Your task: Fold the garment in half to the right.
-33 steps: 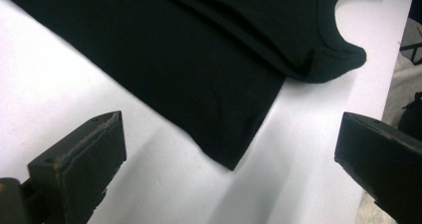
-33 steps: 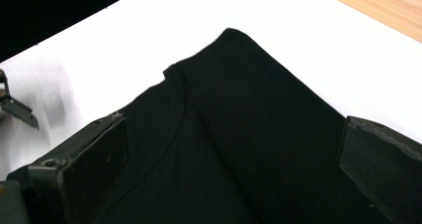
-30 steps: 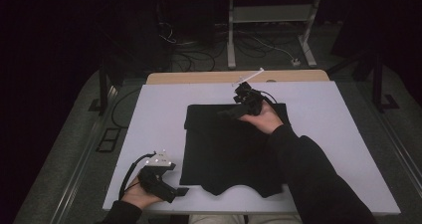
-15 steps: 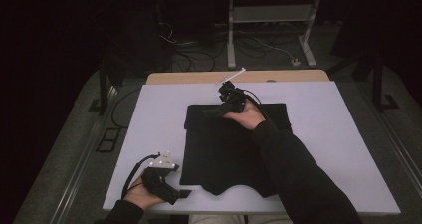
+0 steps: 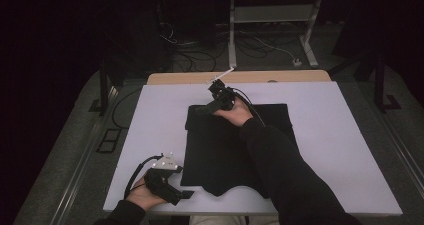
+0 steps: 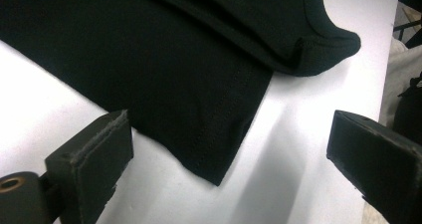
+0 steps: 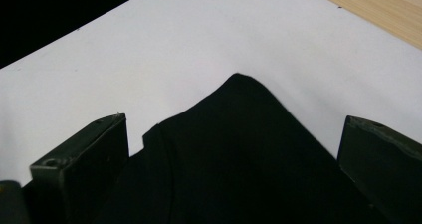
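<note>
Since the black garment [image 5: 235, 150] looks soft and limp, it will sag when lifted (best pinched at corners). Both the left gripper [image 5: 186, 194] and right gripper [image 5: 199, 110] have jaws spread, holding nothing.

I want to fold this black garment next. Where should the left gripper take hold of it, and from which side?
Probably the near-left corner of the black garment. It lies flat, a thin point jutting onto bare white table, already between the left gripper's open jaws. Come in low from the person's edge, sliding one jaw under the hem.
</note>
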### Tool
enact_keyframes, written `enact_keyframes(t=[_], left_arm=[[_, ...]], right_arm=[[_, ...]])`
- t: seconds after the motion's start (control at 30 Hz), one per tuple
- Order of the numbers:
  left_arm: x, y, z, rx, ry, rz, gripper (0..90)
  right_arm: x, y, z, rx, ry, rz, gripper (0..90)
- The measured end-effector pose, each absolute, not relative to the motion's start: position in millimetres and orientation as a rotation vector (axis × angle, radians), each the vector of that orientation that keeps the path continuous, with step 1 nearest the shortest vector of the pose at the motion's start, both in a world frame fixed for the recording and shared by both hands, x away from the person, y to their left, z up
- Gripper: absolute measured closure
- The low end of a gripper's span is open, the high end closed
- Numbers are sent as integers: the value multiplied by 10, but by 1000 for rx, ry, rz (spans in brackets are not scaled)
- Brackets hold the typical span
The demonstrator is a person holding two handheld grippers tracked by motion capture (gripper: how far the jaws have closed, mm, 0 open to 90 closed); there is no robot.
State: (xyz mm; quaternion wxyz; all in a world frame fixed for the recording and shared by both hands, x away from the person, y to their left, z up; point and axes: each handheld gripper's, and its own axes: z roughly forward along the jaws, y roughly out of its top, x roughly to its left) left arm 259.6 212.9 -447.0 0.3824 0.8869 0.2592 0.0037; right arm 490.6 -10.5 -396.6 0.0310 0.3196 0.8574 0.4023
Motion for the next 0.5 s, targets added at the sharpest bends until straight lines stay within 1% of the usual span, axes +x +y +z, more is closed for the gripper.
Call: enact_keyframes(t=[0.17,0.3,0.5], left_arm=[[2592,2128,-4469,2262,653,14,75],[2606,2124,-4464,2261,658,13,83],[2603,2111,-4464,2256,663,39,155]], right_arm=[[4960,-5,-3993,983,2653,1223,0],[4991,87,-4019,971,2664,1198,0],[5047,188,-4076,978,2664,1193,0]])
